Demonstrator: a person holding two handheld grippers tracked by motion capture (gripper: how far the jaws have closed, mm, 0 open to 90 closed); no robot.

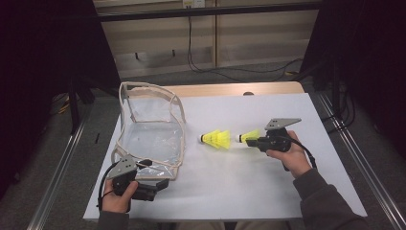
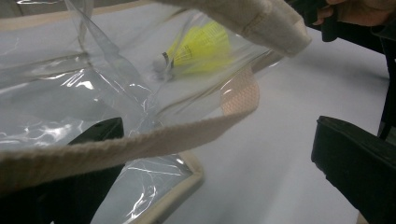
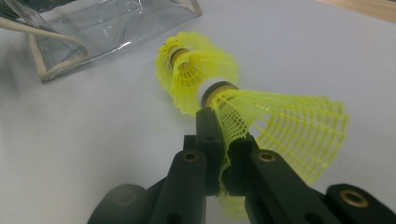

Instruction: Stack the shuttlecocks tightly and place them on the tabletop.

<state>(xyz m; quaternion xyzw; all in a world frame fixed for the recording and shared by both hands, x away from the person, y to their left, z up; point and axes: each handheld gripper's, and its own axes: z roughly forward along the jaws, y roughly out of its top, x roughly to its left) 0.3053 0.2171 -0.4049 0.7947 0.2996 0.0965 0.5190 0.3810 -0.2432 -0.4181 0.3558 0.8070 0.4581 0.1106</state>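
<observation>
A: Start at the right gripper (image 3: pixel 219 140). What are its jaws doing?

B: They are pressed together on the mesh skirt of a yellow shuttlecock (image 3: pixel 280 126). In the right gripper view the netting is pinched between the two black jaws, with the cork end pointing away from the hand and the skirt flaring out to the right of the jaws.

A: Where is that over the surface (image 1: pixel 230 191)?

B: In the high view the right gripper (image 1: pixel 256 140) is right of the middle of the surface, and the held shuttlecock sticks out of it towards the left edge.

A: And beyond it?

B: A second yellow shuttlecock (image 1: pixel 216 139) lies on the surface just past the held one's cork, close to it; I cannot tell whether the two touch. Farther on, towards the left edge, stands a clear plastic bag (image 1: pixel 151 129) with cream fabric trim, its mouth open upward.

A: The left gripper (image 1: pixel 155 188)?

B: It is at the bag's near corner, close to the near-left corner of the surface. In the left gripper view its jaws stand spread, with the bag's cream strap (image 2: pixel 140 144) and clear plastic across one jaw and the other jaw bare over the white surface. I see nothing being pinched there.
</observation>
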